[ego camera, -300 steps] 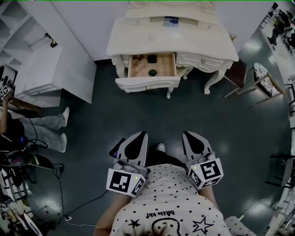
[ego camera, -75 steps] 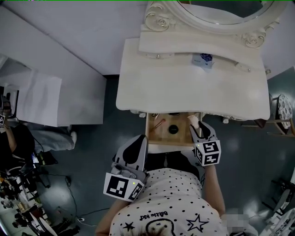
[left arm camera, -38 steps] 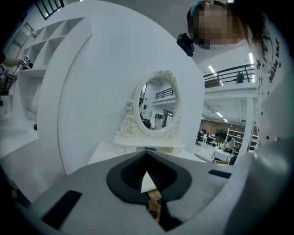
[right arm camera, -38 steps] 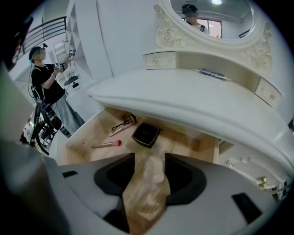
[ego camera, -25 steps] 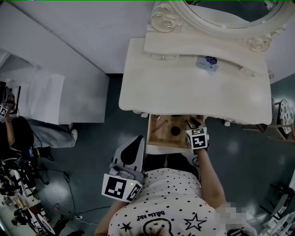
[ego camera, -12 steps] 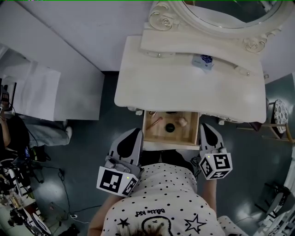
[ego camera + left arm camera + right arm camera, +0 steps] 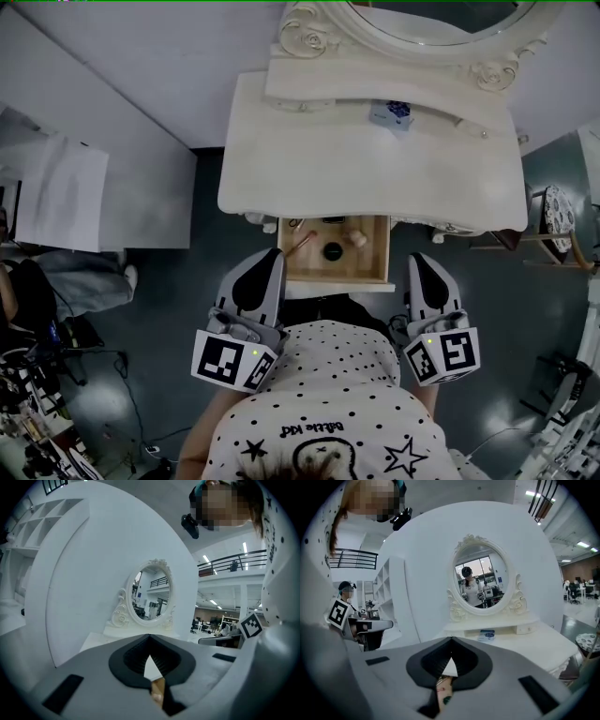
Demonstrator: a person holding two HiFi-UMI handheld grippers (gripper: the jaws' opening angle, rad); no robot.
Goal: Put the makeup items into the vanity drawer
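In the head view the vanity's wooden drawer (image 7: 379,262) stands pulled out under the white top (image 7: 309,159). In it lie a thin brush (image 7: 302,242), a black round compact (image 7: 332,250) and a beige sponge (image 7: 355,237). A small blue-and-white box (image 7: 392,112) rests on the top near the mirror (image 7: 422,19); the right gripper view shows that box (image 7: 487,633) too. My left gripper (image 7: 267,255) is held just left of the drawer front, shut and empty. To the drawer's right hangs my right gripper (image 7: 417,260), also shut with nothing between its jaws.
A white shelf cabinet (image 7: 56,187) stands against the wall at the left, with a person (image 7: 28,300) and cables on the floor beside it. A small round side table (image 7: 553,206) is at the vanity's right. My torso is right behind the drawer front.
My right gripper has come up out of the drawer and back beside my body, and the beige sponge now lies in the drawer. The left gripper has hardly moved.
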